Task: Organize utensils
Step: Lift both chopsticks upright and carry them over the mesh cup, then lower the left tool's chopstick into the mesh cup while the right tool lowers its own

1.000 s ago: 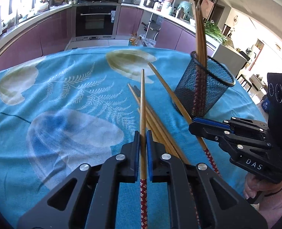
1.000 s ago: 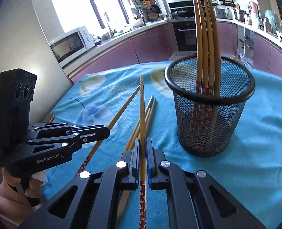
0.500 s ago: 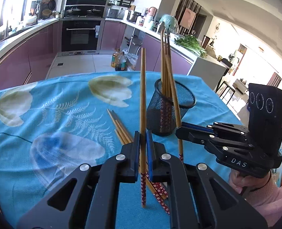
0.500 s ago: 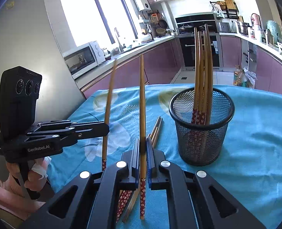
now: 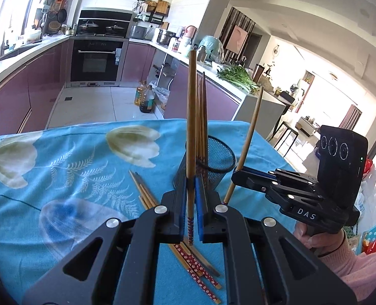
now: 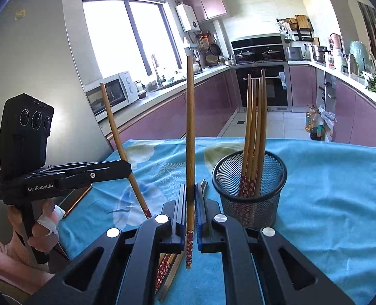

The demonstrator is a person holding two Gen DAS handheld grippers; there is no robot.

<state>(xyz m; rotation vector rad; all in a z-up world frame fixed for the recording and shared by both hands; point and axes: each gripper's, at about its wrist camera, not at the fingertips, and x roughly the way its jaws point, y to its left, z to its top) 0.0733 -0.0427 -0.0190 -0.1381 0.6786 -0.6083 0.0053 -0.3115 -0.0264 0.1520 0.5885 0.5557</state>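
My left gripper (image 5: 191, 188) is shut on a wooden chopstick (image 5: 191, 117) that stands nearly upright, its red patterned end hanging below the jaws. My right gripper (image 6: 191, 195) is shut on a second chopstick (image 6: 190, 127), also upright. Each gripper shows in the other's view: the right gripper (image 5: 236, 174) with its slanted chopstick (image 5: 250, 139), the left gripper (image 6: 126, 170) with its chopstick (image 6: 114, 129). A black mesh cup (image 6: 261, 203) (image 5: 217, 175) holds several chopsticks (image 6: 255, 127) and stands just beyond both grippers. Several loose chopsticks (image 5: 160, 211) (image 6: 167, 267) lie on the cloth below.
A blue flower-print cloth (image 5: 60, 178) covers the table, whose far edge (image 6: 315, 142) drops to the kitchen floor. Purple cabinets, an oven (image 5: 93, 61) and oil bottles (image 5: 146, 100) lie beyond. A person's hands (image 5: 312, 239) (image 6: 39, 231) grip the handles.
Both grippers have risen off the cloth with their chopsticks, which swung from lying low to nearly upright. The mesh cup now sits lower and farther off in both views.
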